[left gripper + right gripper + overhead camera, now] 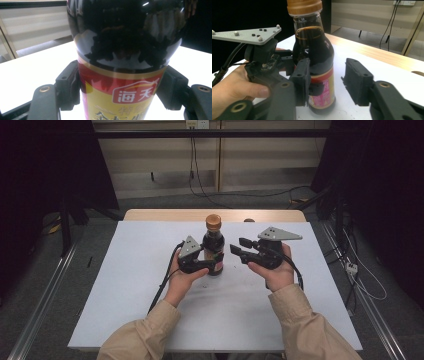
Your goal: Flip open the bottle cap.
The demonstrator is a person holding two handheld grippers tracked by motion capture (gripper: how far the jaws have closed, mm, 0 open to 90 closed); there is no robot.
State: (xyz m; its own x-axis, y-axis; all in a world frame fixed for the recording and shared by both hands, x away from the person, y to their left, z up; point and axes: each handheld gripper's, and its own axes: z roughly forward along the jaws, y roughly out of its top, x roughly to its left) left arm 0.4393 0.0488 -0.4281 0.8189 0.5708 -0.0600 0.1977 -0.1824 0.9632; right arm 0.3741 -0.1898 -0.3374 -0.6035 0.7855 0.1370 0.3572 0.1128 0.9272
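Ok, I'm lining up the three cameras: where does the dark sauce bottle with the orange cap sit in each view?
High view: dark glass sauce bottle at table centre, upright, in the left tool.
Left gripper view: bottle fills the middle, between the jaws.
Right gripper view: centre-left, standing on the table.
Shared landmark: its red-and-yellow label.

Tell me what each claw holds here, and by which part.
The left claw grips the dark sauce bottle by its lower body, jaws on either side at the label. The right claw is open beside it, holding nothing.
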